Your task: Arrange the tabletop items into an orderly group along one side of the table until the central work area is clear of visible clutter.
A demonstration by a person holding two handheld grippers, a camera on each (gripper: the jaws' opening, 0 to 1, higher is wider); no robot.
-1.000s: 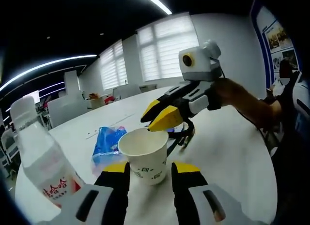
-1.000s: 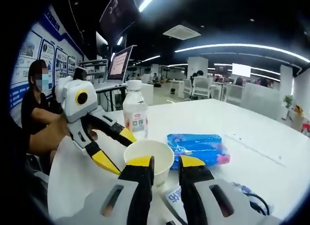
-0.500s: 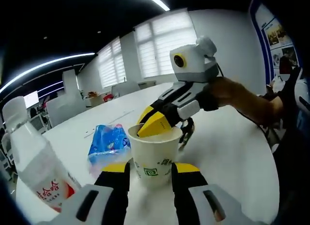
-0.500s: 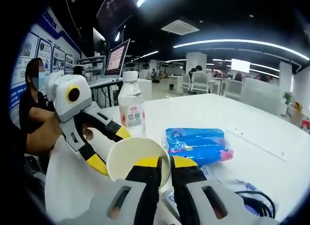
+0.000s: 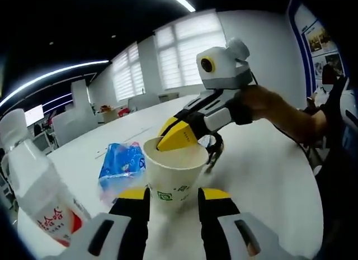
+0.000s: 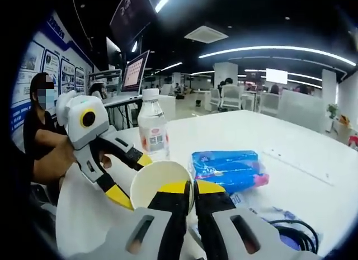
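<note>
The right tongs [image 6: 189, 188] pinched the rim of a white paper cup [image 6: 158, 183], their yellow tips nearly together. The left tongs [image 6: 130, 179] stood spread just beside the cup. On the white desk [image 6: 291, 154] stood a water bottle [image 6: 152, 131], with a blue packet [image 6: 228, 168] nearby
</note>
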